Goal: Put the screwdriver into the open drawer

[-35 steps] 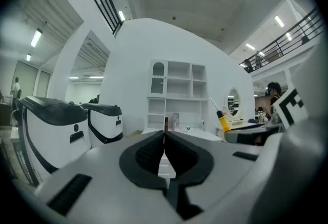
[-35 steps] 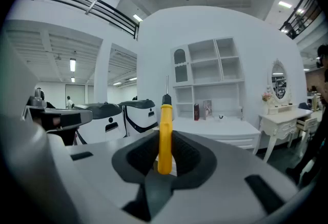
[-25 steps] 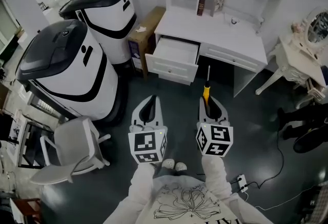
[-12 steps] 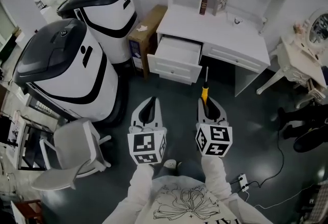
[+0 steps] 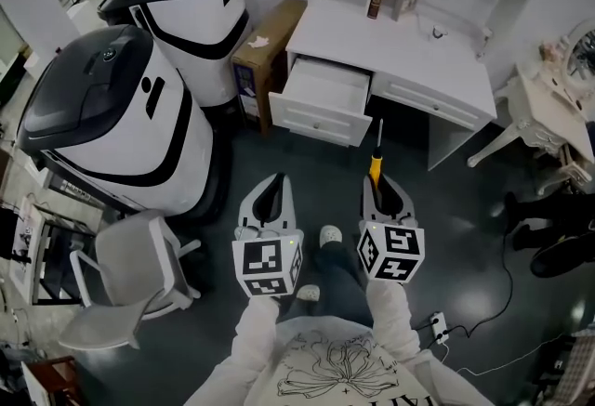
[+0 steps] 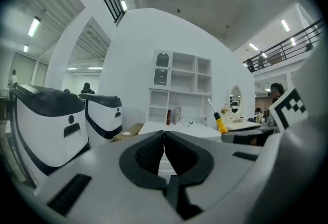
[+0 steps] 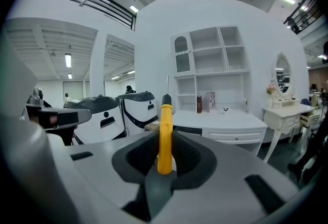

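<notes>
A: What has changed in the last second?

B: The person has stepped forward. A shoe (image 5: 330, 235) now shows between the arms, and the table (image 5: 409, 60) looks a little nearer.

A: And the screwdriver (image 5: 376, 161)?

B: No change there. The right hand-held gripper (image 5: 379, 189) clamps its yellow handle, shaft aimed ahead. The left hand-held gripper (image 5: 271, 189) has its jaws pressed together on nothing.

A: So where is the task?

B: Mid-carry, I judge. The open drawer (image 5: 321, 121) is well apart from the tip, so more approach is needed before any release.

1 shoe (image 5: 330, 235) now forward
</notes>
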### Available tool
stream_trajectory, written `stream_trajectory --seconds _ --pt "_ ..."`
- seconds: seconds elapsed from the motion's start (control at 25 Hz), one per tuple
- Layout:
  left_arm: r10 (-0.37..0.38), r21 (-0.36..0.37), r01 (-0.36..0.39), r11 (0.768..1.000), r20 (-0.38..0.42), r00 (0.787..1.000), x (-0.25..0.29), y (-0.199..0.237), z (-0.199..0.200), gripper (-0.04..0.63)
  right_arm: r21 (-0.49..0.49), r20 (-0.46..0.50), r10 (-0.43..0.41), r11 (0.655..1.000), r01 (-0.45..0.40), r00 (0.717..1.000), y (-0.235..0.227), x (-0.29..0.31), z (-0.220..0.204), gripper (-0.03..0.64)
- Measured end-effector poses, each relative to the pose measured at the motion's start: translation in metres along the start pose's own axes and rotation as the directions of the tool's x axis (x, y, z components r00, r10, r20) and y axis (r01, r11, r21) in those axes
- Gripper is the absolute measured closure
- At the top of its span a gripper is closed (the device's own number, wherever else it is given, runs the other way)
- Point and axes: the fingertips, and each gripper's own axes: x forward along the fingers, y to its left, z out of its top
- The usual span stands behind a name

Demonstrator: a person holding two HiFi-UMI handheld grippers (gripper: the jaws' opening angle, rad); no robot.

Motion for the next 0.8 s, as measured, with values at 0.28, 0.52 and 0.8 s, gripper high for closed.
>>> stream_trajectory --seconds 0.28,0.52,0.8 --pt "0.042 -0.006 -0.042 0.999 -0.003 0.999 0.046 0.018 0.004 0.589 0.011 -0.008 0.023 1.000 -0.023 1.000 -0.015 0.057 0.011 0.546" --pt "0.087 -0.007 -0.087 0.996 0.017 0.996 0.103 0.029 0.025 0.589 0.004 0.010 0.056 0.998 -0.056 0.998 -0.036 0.118 0.045 0.546" --pt "0.132 -0.004 -0.132 0.991 0.040 0.990 0.181 0.032 0.054 0.589 -0.023 0.028 0.111 0.994 -0.110 0.993 -0.065 0.193 0.087 0.546"
